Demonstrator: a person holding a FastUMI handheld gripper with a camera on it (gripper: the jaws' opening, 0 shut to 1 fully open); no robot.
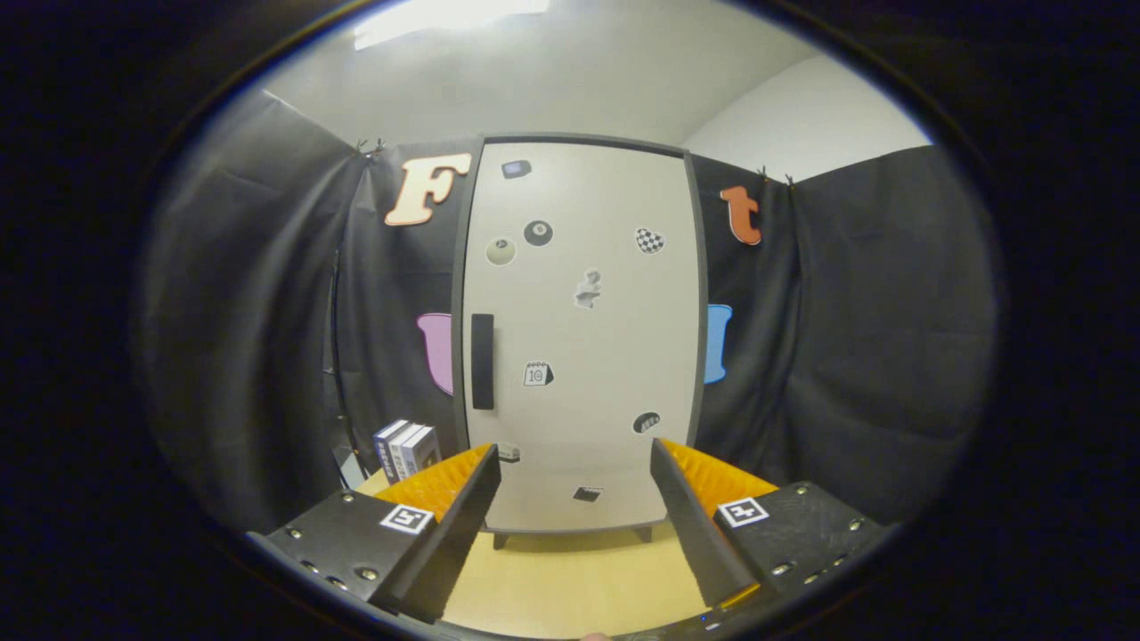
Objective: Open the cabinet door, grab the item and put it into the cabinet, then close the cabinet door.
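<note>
- The cabinet (579, 329) stands upright toward the back edge of the pale wooden table (570, 579), on short feet, its door shut and dotted with small stickers.
- The gripper (574, 525) hangs in front of it, jaws spread wide and gripping nothing; the door's lower part shows between them.
- A dark vertical handle (482, 361) sits near the door's left edge; that looks like the place to take hold, pinching across the bar.
- I'd judge the door rigid, smooth and light, likely hinged on the right.
- A few small boxes (406, 448) stand just left of the cabinet, near the table's back-left corner, probably the item: stiff, light, easy to pinch.
</note>
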